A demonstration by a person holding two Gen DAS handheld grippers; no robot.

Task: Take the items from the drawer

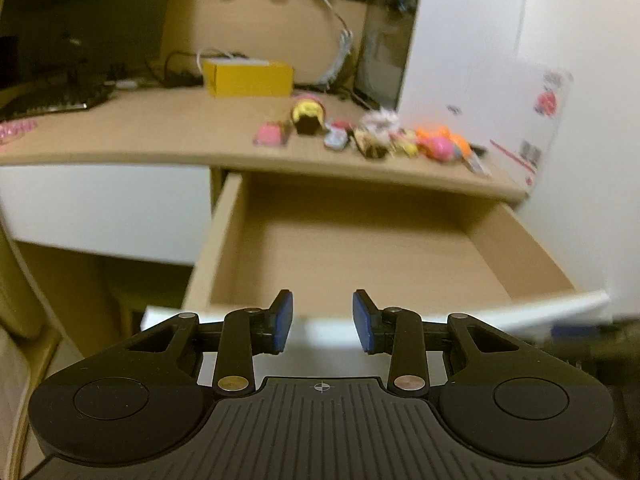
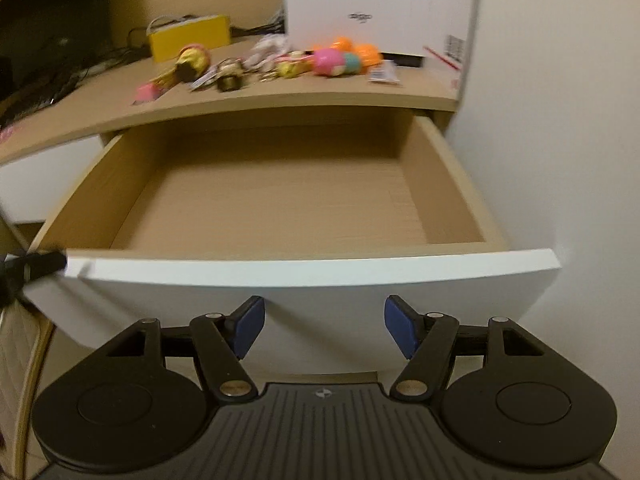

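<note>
Drawer [image 2: 280, 192] pulled fully out from under the tabotop, its white front [image 2: 312, 268] toward the camera, its long axis running from 6 to 12 o'clock; only bare wood shows inside. One drawer. On the tabletop [image 2: 280, 94] above it, at 12 o'clock, lies a row of small toys [image 2: 340, 60], too blurred to count, with one yellow box [image 2: 188, 36] behind at 11 o'clock and one white carton [image 2: 380, 4] at 1 o'clock. Two tools: the left tool [image 1: 322, 322] hangs over the drawer's front edge, half open, holding nothing. The right tool [image 2: 324, 326] sits before the white front, jaws wider apart, gripping nothing.
</note>
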